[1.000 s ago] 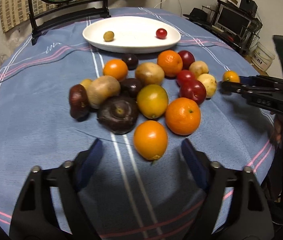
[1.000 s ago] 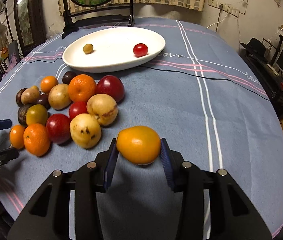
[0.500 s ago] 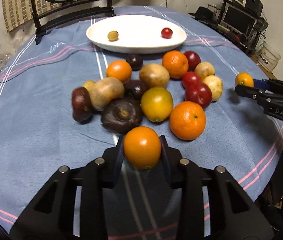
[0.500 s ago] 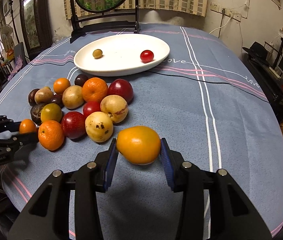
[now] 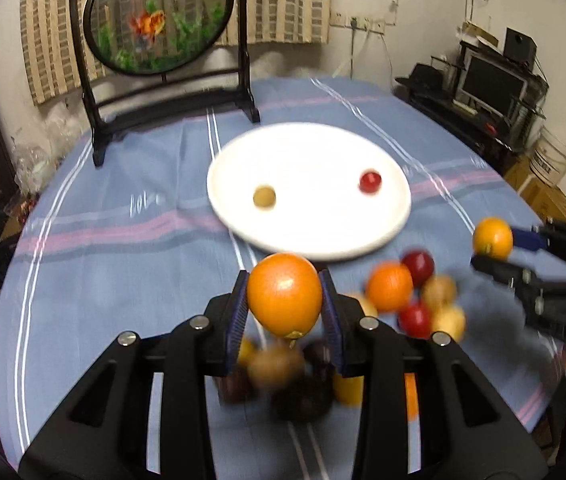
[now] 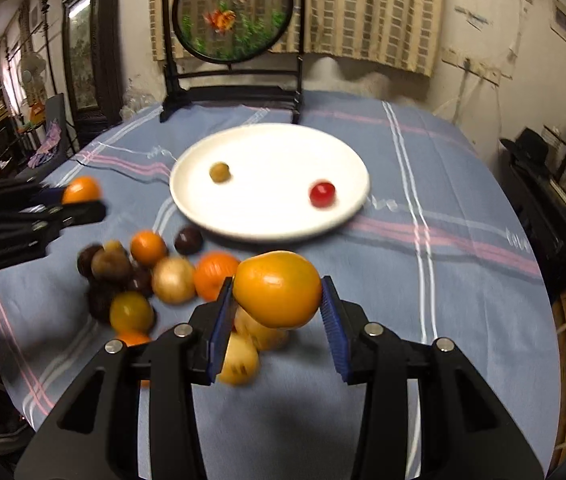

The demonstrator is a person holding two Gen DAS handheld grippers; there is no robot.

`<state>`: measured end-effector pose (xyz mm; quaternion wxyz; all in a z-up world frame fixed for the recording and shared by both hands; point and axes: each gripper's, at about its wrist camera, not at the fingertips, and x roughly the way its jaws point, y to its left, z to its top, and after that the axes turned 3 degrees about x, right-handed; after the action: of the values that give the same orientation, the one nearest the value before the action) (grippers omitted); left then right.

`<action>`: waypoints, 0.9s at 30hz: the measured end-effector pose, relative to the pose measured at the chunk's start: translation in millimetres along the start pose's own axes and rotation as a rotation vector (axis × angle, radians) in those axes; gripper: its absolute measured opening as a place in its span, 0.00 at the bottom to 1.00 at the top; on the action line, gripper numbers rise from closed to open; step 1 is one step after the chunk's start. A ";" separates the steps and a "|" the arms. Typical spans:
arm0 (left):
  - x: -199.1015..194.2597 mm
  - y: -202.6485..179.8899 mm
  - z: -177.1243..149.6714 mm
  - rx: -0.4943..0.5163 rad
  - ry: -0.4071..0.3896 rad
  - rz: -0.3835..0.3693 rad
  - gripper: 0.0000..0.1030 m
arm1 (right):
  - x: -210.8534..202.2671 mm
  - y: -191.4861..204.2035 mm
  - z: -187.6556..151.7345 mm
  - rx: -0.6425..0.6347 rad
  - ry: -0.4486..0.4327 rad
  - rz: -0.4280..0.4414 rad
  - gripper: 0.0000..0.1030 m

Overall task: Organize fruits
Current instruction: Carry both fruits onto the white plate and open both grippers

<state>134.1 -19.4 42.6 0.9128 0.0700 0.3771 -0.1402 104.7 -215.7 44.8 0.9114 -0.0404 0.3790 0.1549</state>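
Fruit sits clamped in both of your tongs: at the bottom centre of the left wrist view your left gripper [image 5: 284,300] has just closed its jaws, now narrowed hard on an orange [image 5: 284,294], and in the right wrist view your right gripper [image 6: 277,304] pinches a yellow-orange pear-shaped fruit [image 6: 277,289] the same way. Both fruits hang clear above the blue striped tablecloth [image 5: 123,264]. Just beyond the tips lies the blurred pile of loose fruit [image 6: 151,276], and past it, mid-frame, the white plate [image 5: 315,236] with one small olive-coloured fruit [image 5: 264,197] and one small red fruit [image 5: 370,182]. Watch the round skins: each is held only at its sides, so a quick swing could roll it free into the pile. Your grippers approach one plate from both sides and may collide.
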 end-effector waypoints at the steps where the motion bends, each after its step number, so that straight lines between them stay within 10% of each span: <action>1: 6.2 0.7 11.7 -0.006 -0.010 0.000 0.34 | 5.3 1.3 7.9 -0.005 -0.001 0.008 0.41; 25: 147.3 20.8 47.0 -0.071 0.182 0.045 0.35 | 149.4 -24.2 61.1 0.039 0.213 -0.082 0.51; 27: 142.4 19.5 47.7 -0.065 0.162 0.057 0.55 | 141.3 -24.2 61.0 0.039 0.185 -0.083 0.60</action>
<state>268.3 -40.9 -24.0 0.8846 0.0621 0.4521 -0.0955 247.6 -191.4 -12.3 0.8788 -0.0522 0.4624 0.1052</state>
